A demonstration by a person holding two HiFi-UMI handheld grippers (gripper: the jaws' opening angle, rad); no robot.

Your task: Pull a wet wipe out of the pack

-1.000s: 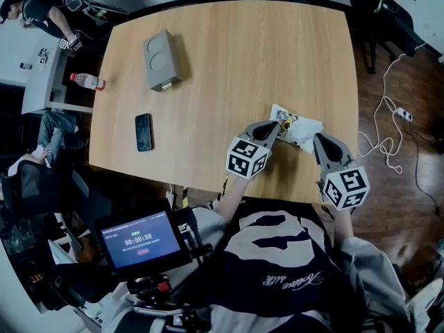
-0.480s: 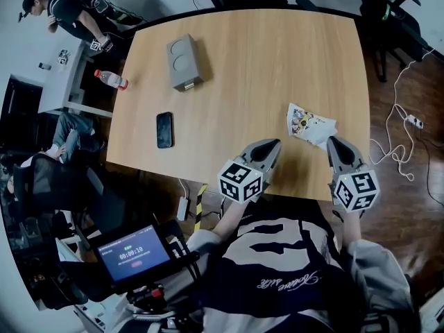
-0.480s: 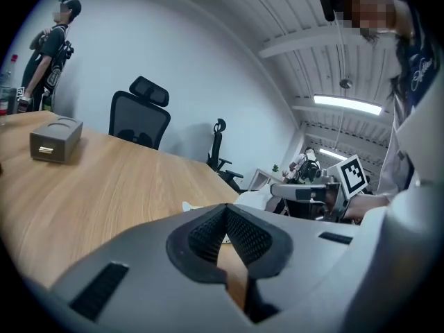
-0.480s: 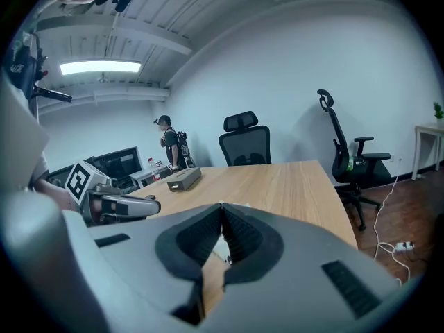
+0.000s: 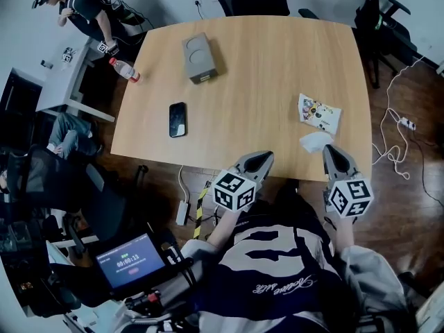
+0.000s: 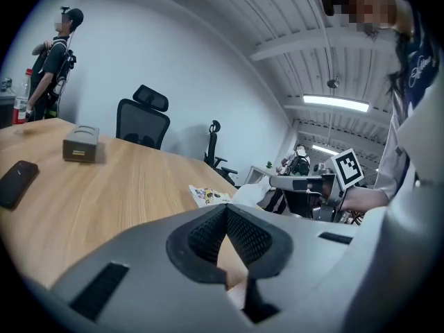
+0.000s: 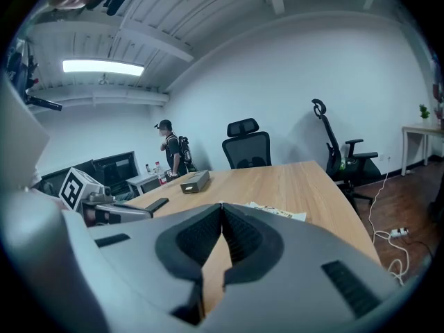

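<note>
Wooden table [image 5: 243,68]: left tongs [image 5: 268,156] closed on nothing; right tongs [image 5: 328,148] closed, seemingly nipping the white wipe [image 5: 314,141], which is clear of the pack [image 5: 319,113]. So thin a pinch could slip, dropping it off the edge. One phone [image 5: 177,119], box [image 5: 198,57], pack, wipe; two tongs

head view: high above, steeply down, whole wooden table [image 5: 263,61] | left gripper view: low at near edge, along its jaws, across tabletop | right gripper view: likewise, further right | shared: wipe pack [image 5: 320,112], grey box [image 5: 198,57], phone [image 5: 177,119]
</note>
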